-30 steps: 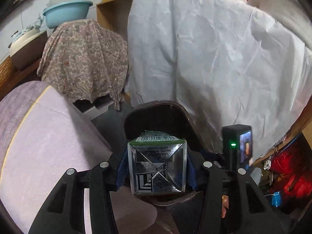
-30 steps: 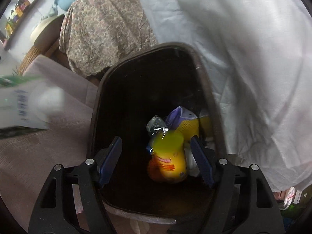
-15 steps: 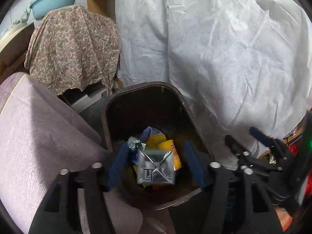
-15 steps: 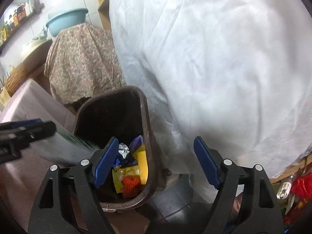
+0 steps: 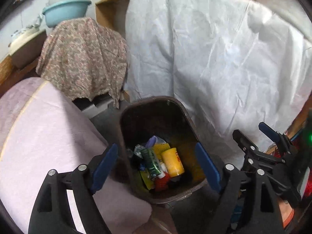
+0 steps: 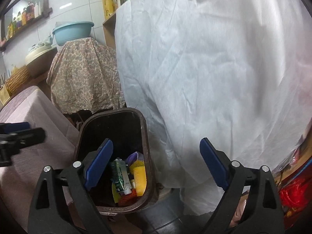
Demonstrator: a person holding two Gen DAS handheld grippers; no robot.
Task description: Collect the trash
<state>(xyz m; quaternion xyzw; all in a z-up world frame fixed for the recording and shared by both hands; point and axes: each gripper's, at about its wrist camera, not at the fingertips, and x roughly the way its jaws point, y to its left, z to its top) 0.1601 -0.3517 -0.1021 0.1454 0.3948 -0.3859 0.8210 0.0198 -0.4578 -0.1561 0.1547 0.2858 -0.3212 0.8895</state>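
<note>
Left gripper (image 5: 156, 164): fingers (image 5: 104, 164) spread wide, nothing between them, held above the near rim of the trash bin (image 5: 181, 113). Blue pads face each other across the bin's mouth.

Right gripper (image 6: 156, 165): fingers (image 6: 213, 165) also wide apart and empty, held a little to the right of the bin; its left finger overlaps the bin opening, its right finger sits in front of the white sheet (image 6: 214, 68). In the left wrist view the right gripper shows at the right edge, well right of the bin.

Bin: dark brown, rounded-rectangular, standing on the dark floor (image 6: 161, 220). Trash lies at the bottom: a green carton (image 5: 151, 162) lying on its side, just left of a yellow canister (image 5: 173, 162) (red print on it, not readable). Beyond those, a purple wrapper (image 5: 153, 141) and a piece of yellow mesh (image 5: 160, 147); crumpled silver foil at the left, something red-orange at the near end. The pieces overlap, so what touches what underneath cannot be told.

Left of the bin: the surface, covered in a pale mauve cloth (image 5: 48, 136), its edge hanging beside the bin wall.

Behind and right of the bin: the white sheet, creased, draped over something tall.

Farther back left: a paisley-patterned cloth (image 5: 83, 56) thrown over a bulky shape, with a pale blue basin (image 5: 66, 11) on top. Wooden shelving behind; a yellow roll (image 6: 108, 2) stands upright on it. Tiled wall with a high shelf of bottles (image 6: 21, 17) (far left, small).
</note>
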